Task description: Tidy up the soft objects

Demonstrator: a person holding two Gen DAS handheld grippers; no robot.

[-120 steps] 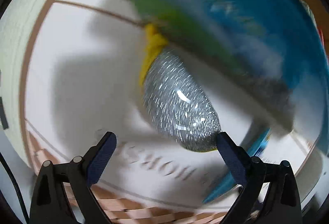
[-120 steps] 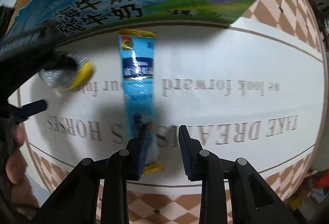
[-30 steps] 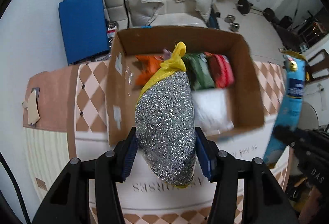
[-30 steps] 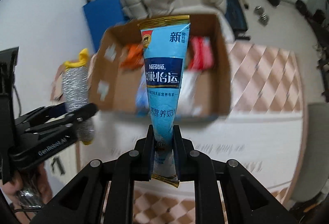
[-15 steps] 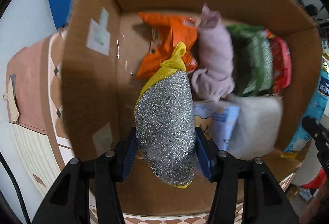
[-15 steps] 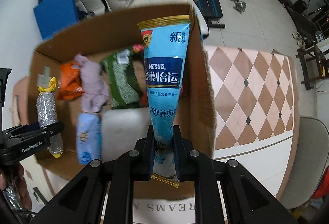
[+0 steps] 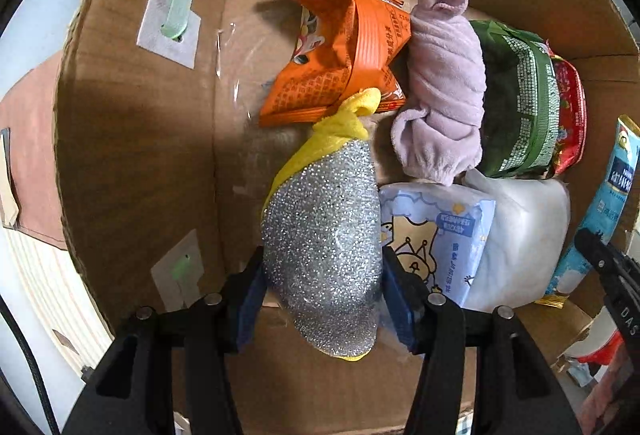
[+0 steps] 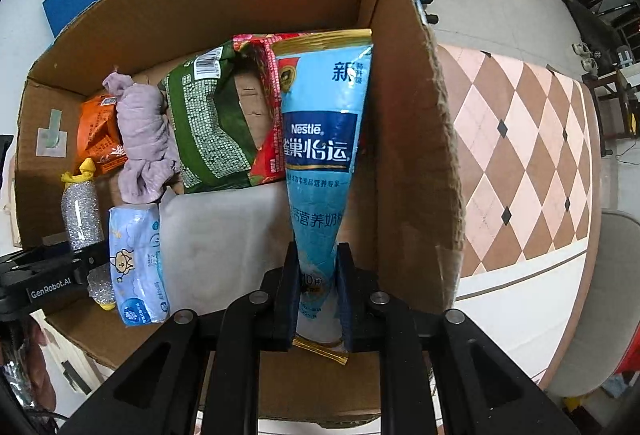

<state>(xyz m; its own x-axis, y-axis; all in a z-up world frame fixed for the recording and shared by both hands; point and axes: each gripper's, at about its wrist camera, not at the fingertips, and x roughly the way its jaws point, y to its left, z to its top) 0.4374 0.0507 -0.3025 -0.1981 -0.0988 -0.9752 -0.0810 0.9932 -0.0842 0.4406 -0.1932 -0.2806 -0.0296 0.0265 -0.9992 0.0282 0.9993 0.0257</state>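
A silver glitter scouring sponge (image 7: 320, 227) with a yellow cloth tip hangs low inside the cardboard box (image 7: 136, 139), near its left wall. My left gripper (image 7: 322, 275) has its blue pads against the sponge's sides, and its jaws are opening slightly. In the right wrist view, my right gripper (image 8: 317, 263) is shut on the lower end of a blue Nestle pouch (image 8: 320, 139). The pouch stands upright along the box's right wall (image 8: 408, 139). That pouch (image 7: 612, 195) also shows at the right edge of the left wrist view.
The box holds an orange packet (image 7: 340, 47), a rolled lilac cloth (image 7: 444, 95), a green packet (image 7: 520, 103), a red packet (image 7: 570, 115), a blue tissue pack (image 7: 440, 235) and a white soft pack (image 7: 524, 235). A checkered tablecloth (image 8: 520, 155) lies right of the box.
Both grippers have dropped from above the box down into it, carrying the sponge and the pouch. The sponge's tip is now close to the orange packet.
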